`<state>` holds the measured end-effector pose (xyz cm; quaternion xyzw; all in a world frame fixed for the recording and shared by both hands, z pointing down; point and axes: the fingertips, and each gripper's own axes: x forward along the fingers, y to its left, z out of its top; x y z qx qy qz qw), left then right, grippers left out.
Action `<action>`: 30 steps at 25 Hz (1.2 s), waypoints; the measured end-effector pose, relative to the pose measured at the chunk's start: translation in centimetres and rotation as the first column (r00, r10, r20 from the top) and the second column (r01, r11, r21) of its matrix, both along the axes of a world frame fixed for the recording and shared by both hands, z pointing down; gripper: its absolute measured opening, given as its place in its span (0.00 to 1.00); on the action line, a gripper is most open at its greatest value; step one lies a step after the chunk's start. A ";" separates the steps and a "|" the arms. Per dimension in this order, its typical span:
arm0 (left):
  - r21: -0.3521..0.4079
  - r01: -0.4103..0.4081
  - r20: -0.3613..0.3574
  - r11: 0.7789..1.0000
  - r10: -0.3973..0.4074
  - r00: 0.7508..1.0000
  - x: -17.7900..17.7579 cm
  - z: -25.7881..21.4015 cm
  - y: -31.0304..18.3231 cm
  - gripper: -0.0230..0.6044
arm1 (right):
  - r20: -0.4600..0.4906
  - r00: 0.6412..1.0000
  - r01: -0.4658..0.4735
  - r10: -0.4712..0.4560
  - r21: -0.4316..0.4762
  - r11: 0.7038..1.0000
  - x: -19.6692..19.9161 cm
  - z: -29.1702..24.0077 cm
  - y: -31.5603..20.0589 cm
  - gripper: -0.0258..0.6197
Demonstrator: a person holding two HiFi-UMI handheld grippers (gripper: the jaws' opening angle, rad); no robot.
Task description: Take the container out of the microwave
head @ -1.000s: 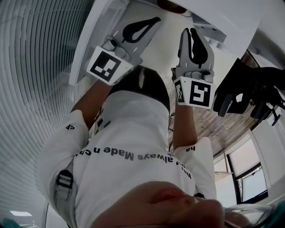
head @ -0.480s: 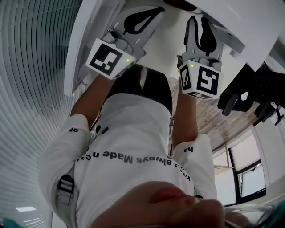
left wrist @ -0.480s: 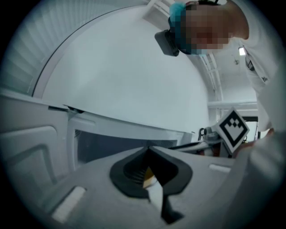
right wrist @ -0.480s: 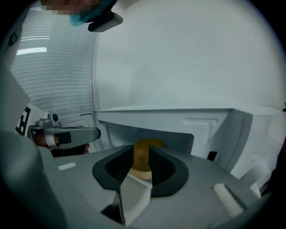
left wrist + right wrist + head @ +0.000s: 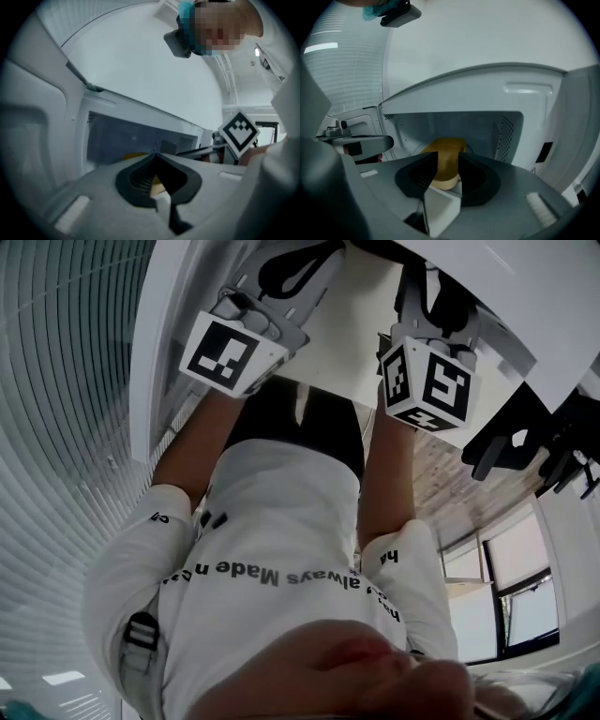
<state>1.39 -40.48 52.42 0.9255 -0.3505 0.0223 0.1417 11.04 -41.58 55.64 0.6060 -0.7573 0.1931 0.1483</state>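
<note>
A yellow container [image 5: 446, 146] sits on the floor of the open white microwave [image 5: 464, 123]. My right gripper [image 5: 448, 158] is in front of the opening and points at the container. Its jaws are opening, and the container shows through the gap farther back, untouched. My left gripper [image 5: 154, 155] is at the microwave's left side, its black pads meeting at the tips with nothing held. A yellow strip of the container [image 5: 132, 155] shows just over it. In the head view the left gripper [image 5: 292, 266] and the right gripper [image 5: 436, 296] reach up into the white microwave [image 5: 361, 343].
The open microwave door [image 5: 28, 136] stands close on the left of the left gripper. The microwave's front panel with a dark latch slot [image 5: 543, 152] is at the right. A vent grid [image 5: 505, 133] lines the cavity's right wall. Black office chairs [image 5: 525, 442] stand at the right.
Both grippers have moved toward the top of the head view, closer to the microwave opening. The right gripper's jaws have spread apart.
</note>
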 end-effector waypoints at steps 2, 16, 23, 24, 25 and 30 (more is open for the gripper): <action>-0.002 0.002 0.006 1.000 -0.002 1.000 -0.1 0.5 -0.3 0.04 | -0.004 1.000 -0.009 0.009 -0.011 1.000 -0.1 0.6 -0.3 0.25; -0.016 0.049 0.035 0.999 -0.048 0.998 -1.4 2.1 -1.9 0.04 | -0.027 0.997 -0.076 0.073 -0.091 0.993 -0.1 3.1 -2.8 0.30; -0.011 0.063 0.041 0.998 -0.062 0.997 -1.5 2.4 -2.2 0.04 | -0.010 0.997 -0.082 0.082 -0.112 0.990 0.0 4.2 -3.2 0.30; -0.009 0.062 0.042 0.998 -0.061 0.997 -1.6 2.3 -2.2 0.04 | -0.009 0.997 -0.081 0.081 -0.115 0.990 -0.1 4.3 -3.3 0.30; -0.007 0.060 0.044 0.998 -0.060 0.997 -1.6 2.3 -2.2 0.04 | -0.010 0.997 -0.080 0.080 -0.117 0.990 -0.3 4.4 -3.4 0.30; -0.012 0.061 0.042 0.998 -0.061 0.997 -1.6 2.3 -2.2 0.04 | -0.018 0.997 -0.081 0.079 -0.119 0.990 -0.4 4.7 -4.0 0.28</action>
